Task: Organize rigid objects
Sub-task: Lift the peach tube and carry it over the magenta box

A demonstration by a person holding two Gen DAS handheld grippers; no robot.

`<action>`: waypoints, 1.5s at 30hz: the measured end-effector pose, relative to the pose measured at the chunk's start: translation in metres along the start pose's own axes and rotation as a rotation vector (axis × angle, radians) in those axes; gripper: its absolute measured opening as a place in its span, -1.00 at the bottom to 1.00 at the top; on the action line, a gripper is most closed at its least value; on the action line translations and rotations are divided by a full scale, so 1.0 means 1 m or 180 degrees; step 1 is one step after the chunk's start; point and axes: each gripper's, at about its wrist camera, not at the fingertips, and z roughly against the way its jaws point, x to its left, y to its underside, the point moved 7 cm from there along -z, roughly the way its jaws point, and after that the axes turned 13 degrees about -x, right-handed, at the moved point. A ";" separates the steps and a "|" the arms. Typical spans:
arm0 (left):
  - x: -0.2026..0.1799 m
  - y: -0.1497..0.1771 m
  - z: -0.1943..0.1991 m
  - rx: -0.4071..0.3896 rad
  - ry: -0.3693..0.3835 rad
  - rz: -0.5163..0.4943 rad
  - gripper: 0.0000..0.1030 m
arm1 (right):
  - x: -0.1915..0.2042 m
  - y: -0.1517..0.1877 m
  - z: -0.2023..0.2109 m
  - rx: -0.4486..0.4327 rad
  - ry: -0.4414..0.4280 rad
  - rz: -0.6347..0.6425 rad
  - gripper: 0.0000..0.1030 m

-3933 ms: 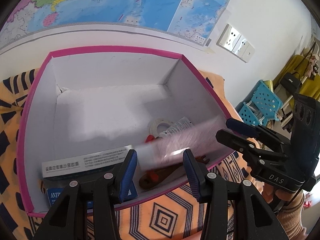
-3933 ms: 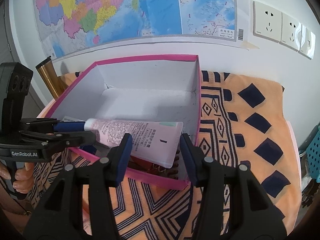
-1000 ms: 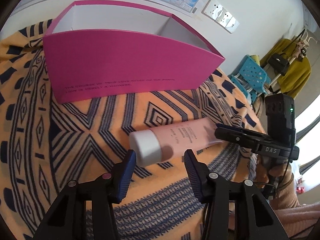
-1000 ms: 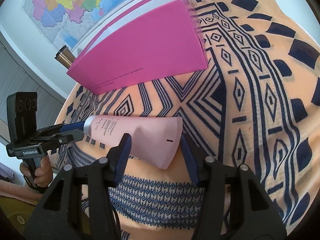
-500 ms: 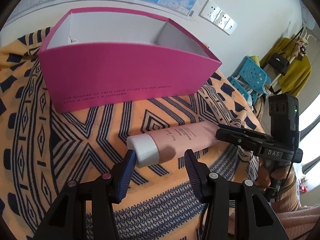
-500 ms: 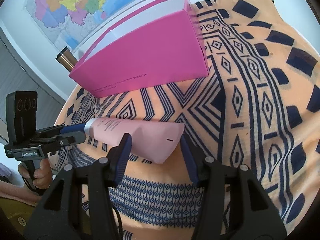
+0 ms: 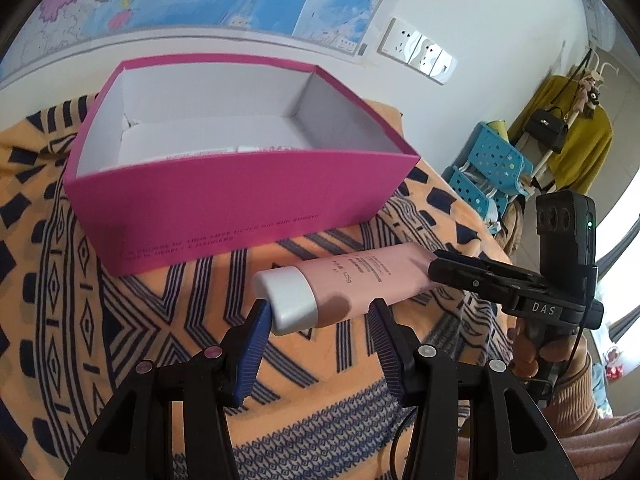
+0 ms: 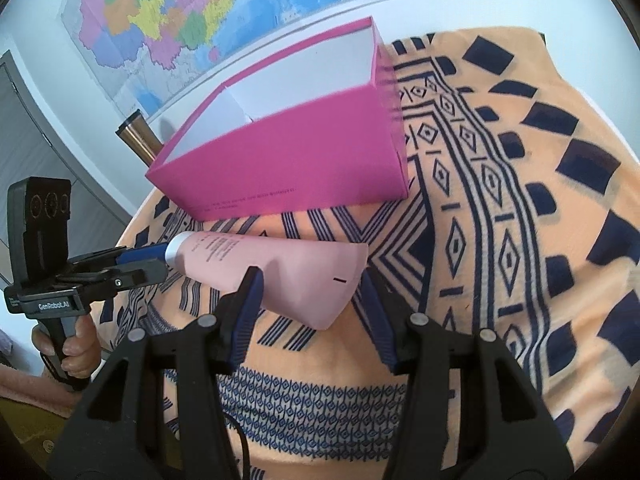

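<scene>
You are carrying the pink tube (image 7: 360, 284) between both grippers, and its long axis is running crosswise, roughly parallel to the near wall of the pink box (image 7: 224, 216). Your left gripper (image 7: 316, 320) is clamping the white cap end, with both blue pads pressing on it. Your right gripper (image 8: 310, 292) is closing on the flat crimped end, though whether its right pad is actually touching the tube is hard to tell. The tube is hanging above the patterned cloth (image 8: 500, 220), just in front of the box and well below its rim. The box is lying straight ahead of both grippers, open side up, so neither hand is clearly nearer. To my eye, the coming move is calling for lifting both ends evenly and keeping the tube level, so that it clears the near wall.
</scene>
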 end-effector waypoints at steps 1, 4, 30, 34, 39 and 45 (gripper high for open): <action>-0.001 -0.001 0.000 -0.0011 0.0004 -0.0009 -0.02 | -0.001 -0.002 0.001 -0.0017 0.0004 0.0003 0.04; -0.004 -0.005 0.000 -0.0042 0.0001 -0.0036 -0.02 | -0.001 -0.008 0.003 -0.0052 0.0017 0.0027 0.04; -0.013 -0.050 0.008 -0.0353 -0.0067 -0.0204 -0.02 | 0.009 -0.053 0.006 -0.0320 0.0019 0.0267 0.04; -0.013 -0.057 0.009 -0.0389 -0.0074 -0.0219 -0.02 | 0.010 -0.058 0.005 -0.0350 0.0019 0.0293 0.04; -0.014 -0.063 0.009 -0.0423 -0.0090 -0.0258 0.01 | 0.011 -0.064 0.005 -0.0387 0.0008 0.0314 0.04; -0.014 -0.067 0.009 -0.0447 -0.0106 -0.0278 0.01 | 0.011 -0.068 0.003 -0.0402 0.0009 0.0322 0.04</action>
